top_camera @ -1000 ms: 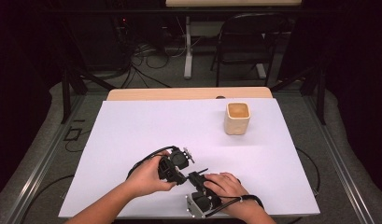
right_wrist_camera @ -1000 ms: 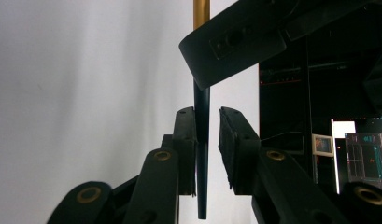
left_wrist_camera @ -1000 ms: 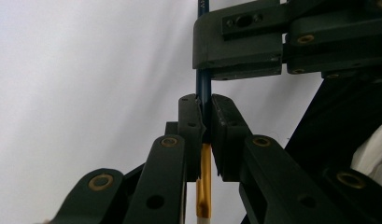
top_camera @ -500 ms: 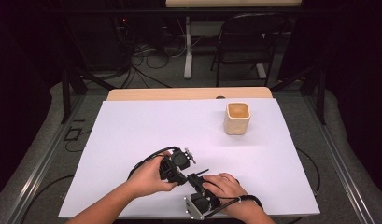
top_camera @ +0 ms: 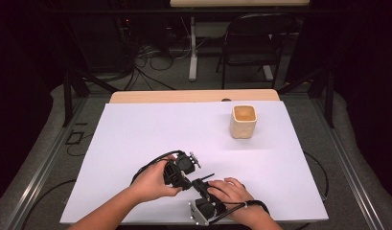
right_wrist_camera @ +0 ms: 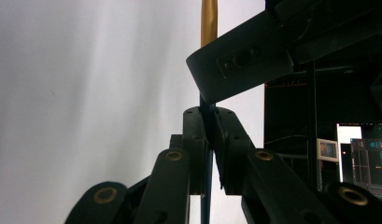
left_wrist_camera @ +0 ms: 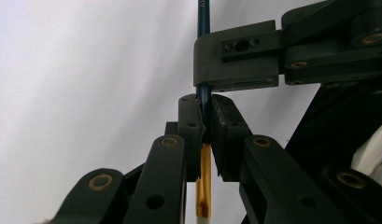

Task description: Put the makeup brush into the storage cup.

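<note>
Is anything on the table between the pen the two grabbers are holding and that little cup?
Nothing visible. Both the left gripper and right gripper are shut on the pen. Bare white table lies between it and the cup.

Cup (top_camera: 244, 120): cream, square-mouthed, upright on the far right part of the white table (top_camera: 136, 129).
Wooden strip (top_camera: 160, 96): along the table's far edge.
Folding chair (top_camera: 253, 45): black, on the floor beyond the table.
Cables (top_camera: 155, 62): loose on the floor behind.
</note>
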A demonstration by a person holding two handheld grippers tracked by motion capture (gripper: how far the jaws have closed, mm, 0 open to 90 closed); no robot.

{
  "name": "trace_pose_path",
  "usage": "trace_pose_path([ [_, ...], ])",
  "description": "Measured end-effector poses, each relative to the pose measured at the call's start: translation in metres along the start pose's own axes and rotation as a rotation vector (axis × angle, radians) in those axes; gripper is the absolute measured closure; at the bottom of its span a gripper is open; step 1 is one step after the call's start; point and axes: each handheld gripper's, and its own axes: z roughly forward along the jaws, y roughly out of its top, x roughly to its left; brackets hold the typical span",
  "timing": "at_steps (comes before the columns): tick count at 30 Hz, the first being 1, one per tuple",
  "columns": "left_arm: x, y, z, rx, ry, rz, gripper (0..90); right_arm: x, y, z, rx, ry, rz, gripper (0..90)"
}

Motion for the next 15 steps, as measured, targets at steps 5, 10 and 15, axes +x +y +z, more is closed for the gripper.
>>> trace_pose_path([
  [5,0.0014,-0.0004,-0.0006,-0.011,-0.015,-0.011,79.0,-0.0019,-0.0011,-0.0009,0.002,-0.001,0.000,83.7],
  [10,0.0050,-0.0023,-0.0046,-0.028,-0.023,-0.019,70.0,-0.0023,-0.0024,-0.0014,0.004,-0.007,0.002,83.7],
  [15,0.0078,-0.0057,-0.0085,-0.052,-0.024,-0.028,63.3,-0.0027,-0.0037,-0.0012,0.011,-0.005,0.004,83.8],
])
